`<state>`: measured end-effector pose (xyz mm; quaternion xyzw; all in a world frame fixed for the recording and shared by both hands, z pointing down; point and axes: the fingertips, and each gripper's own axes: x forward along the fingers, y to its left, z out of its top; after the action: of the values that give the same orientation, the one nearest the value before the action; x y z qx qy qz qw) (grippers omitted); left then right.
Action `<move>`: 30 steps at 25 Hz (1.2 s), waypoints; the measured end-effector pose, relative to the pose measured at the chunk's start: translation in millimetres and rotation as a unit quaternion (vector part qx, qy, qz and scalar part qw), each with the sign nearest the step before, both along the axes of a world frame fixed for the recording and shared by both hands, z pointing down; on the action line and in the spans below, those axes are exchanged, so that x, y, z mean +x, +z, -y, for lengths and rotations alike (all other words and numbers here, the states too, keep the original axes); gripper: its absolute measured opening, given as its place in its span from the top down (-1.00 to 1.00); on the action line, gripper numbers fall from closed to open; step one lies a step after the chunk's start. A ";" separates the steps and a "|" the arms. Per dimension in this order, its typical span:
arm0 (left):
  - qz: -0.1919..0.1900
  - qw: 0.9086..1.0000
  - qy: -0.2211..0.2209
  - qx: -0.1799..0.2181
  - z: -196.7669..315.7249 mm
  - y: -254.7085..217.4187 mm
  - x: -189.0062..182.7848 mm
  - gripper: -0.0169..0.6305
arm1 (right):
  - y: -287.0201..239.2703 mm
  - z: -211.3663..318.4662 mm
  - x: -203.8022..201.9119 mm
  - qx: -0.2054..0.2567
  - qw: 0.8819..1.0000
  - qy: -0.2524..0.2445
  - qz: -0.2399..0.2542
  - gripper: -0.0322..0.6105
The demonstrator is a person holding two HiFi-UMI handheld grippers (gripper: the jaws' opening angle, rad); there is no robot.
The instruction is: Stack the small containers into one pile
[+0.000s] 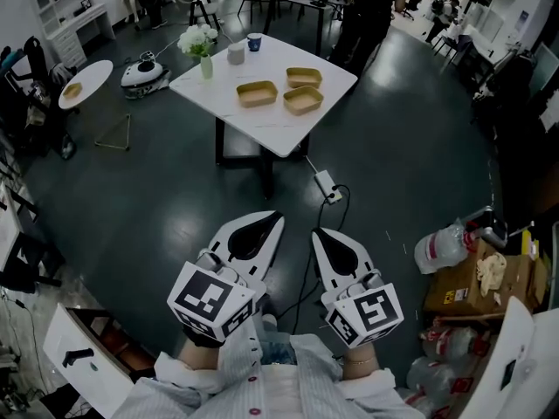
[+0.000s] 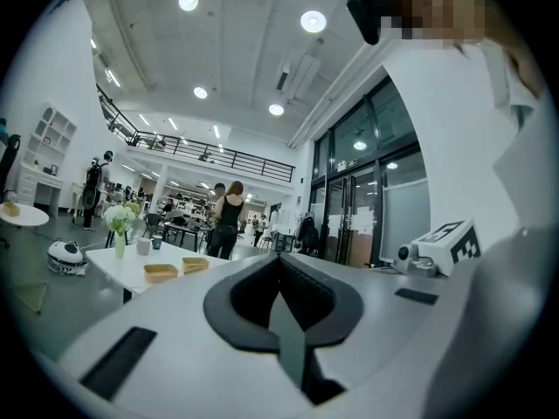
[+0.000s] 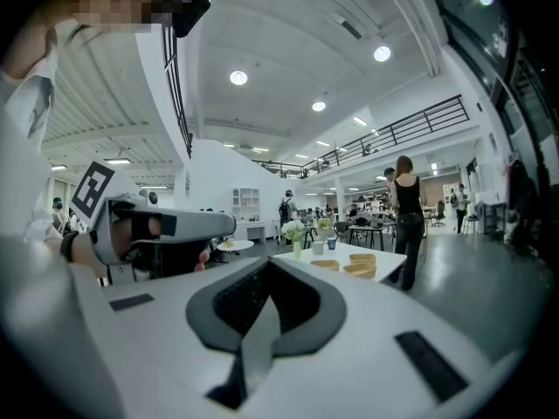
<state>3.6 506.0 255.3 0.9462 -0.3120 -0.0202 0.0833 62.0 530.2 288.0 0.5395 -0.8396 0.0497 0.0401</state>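
Left gripper [image 1: 266,225] and right gripper [image 1: 325,238] are held low, jaws pressed together, nothing pinched. Three small containers [image 1: 257,93] are seen well ahead of both tips on the white table [image 1: 288,133], unstacked and open side up, with the two farther right just beside each other. Long axes are laid roughly crosswise to the reach. Likely risks: neighbours get shoved if jaws are opened late at a rim, and the floor cable [image 1: 327,184] ahead could be snagged on approach.

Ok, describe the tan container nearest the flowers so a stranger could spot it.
Find the white square table. Of three shallow containers on it, this container sits alone nearest the flower vase; the other two lie close together.
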 end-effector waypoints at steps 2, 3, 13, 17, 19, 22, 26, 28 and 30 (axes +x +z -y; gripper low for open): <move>0.000 1.000 -0.002 -0.001 16.5 4.1 0.2 0.90 | 4.7 14.9 2.1 -0.004 1.000 0.000 0.000 0.87; 0.000 1.000 -0.003 -0.002 26.6 6.3 0.8 0.90 | 7.5 23.8 3.9 -0.006 1.000 0.001 0.000 0.87; 0.005 1.000 0.010 -0.014 164.5 11.6 11.1 0.90 | 17.6 151.0 12.0 -0.025 1.000 0.012 0.001 0.87; 0.011 1.000 0.021 -0.013 216.1 8.5 14.2 0.90 | 18.3 203.1 12.7 -0.031 0.999 0.018 0.000 0.87; 0.014 1.000 0.025 -0.010 237.4 8.9 14.8 0.90 | 19.6 226.3 12.5 -0.032 0.999 0.019 0.001 0.87; 0.017 1.000 0.025 -0.005 266.3 10.4 12.7 0.90 | 21.2 257.6 12.2 -0.030 0.999 0.021 0.001 0.87; 0.018 1.000 0.020 0.000 301.6 10.3 3.0 0.90 | 21.5 293.5 13.4 -0.025 0.999 0.033 0.007 0.87; 0.017 1.000 0.019 0.001 314.9 9.9 -2.0 0.90 | 19.8 306.3 14.3 -0.021 0.999 0.040 0.009 0.87; 0.017 1.000 0.020 0.000 323.9 9.9 -5.7 0.90 | 18.7 314.9 15.3 -0.020 0.999 0.048 0.010 0.87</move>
<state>-2.1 182.1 265.2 0.9525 -0.2942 -0.0020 0.0781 77.4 215.2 306.6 0.5775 -0.8120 0.0735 0.0404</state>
